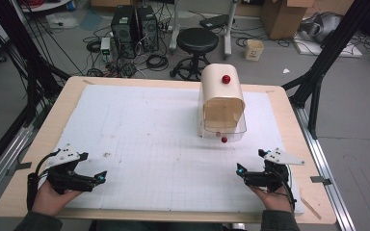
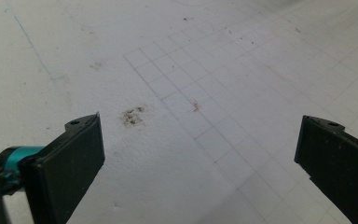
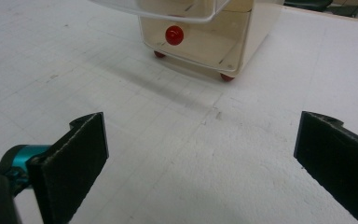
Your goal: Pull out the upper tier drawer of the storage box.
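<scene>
White gridded matting is spread over the wooden worktop (image 1: pixel 38 144), and behind it a lab floor with a black stool (image 1: pixel 197 41), computer towers and loose cables is seen. Nothing appears to have been started yet: the left claw (image 1: pixel 99 177) and the right claw (image 1: pixel 243 169) are both held low at the near edge, each with its jaws spread wide and nothing between them, as is confirmed in the two gripper views.

The thing nearest to hand is a small cream bread box (image 1: pixel 221 103), set right of centre toward the far side of the mat, well apart from both claws. It is seen with a rounded top, a red knob (image 1: pixel 226 79) on the upper shell, and a clear roll-front bearing a second red knob (image 3: pixel 174 34) low at the front. Small red feet are visible under it in the right gripper view. Whether the front is fully shut cannot be told. The whole approach and any handling are judged still to be done.
</scene>
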`<state>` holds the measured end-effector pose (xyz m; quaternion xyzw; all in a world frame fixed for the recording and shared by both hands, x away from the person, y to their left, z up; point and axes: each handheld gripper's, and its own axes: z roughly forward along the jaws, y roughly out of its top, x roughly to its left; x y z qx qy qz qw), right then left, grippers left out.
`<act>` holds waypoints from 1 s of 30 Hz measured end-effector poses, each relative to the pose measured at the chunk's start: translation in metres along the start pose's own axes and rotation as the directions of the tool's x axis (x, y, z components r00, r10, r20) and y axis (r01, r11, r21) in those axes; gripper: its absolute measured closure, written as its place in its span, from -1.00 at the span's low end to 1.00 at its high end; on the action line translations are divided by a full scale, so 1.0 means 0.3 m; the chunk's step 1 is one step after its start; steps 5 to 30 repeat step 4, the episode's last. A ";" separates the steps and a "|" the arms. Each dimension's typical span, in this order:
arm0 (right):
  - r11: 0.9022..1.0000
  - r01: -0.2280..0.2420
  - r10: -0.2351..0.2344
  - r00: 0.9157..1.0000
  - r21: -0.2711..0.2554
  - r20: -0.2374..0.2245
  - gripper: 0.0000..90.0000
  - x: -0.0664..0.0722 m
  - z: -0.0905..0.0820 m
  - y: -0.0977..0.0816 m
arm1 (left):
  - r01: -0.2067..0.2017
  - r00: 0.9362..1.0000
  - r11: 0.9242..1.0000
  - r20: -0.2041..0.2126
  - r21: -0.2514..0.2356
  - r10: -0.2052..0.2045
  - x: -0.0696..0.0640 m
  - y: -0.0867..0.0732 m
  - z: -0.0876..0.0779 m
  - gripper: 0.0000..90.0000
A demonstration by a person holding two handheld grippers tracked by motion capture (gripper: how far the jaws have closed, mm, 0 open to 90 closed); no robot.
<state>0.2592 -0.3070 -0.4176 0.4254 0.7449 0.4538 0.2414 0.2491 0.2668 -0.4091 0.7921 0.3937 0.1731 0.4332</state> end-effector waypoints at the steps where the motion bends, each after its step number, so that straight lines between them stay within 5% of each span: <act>1: 1.000 -0.004 0.004 1.000 0.003 0.004 -0.96 -0.002 -0.002 -0.003 | 0.000 1.000 1.000 0.000 0.001 0.000 0.000 -0.001 0.001 -0.96; 30: 1.000 -0.009 0.009 1.000 -0.002 0.001 -0.96 -0.002 -0.001 -0.007 | 0.003 1.000 1.000 0.001 -0.001 -0.003 -0.003 -0.001 0.002 -0.96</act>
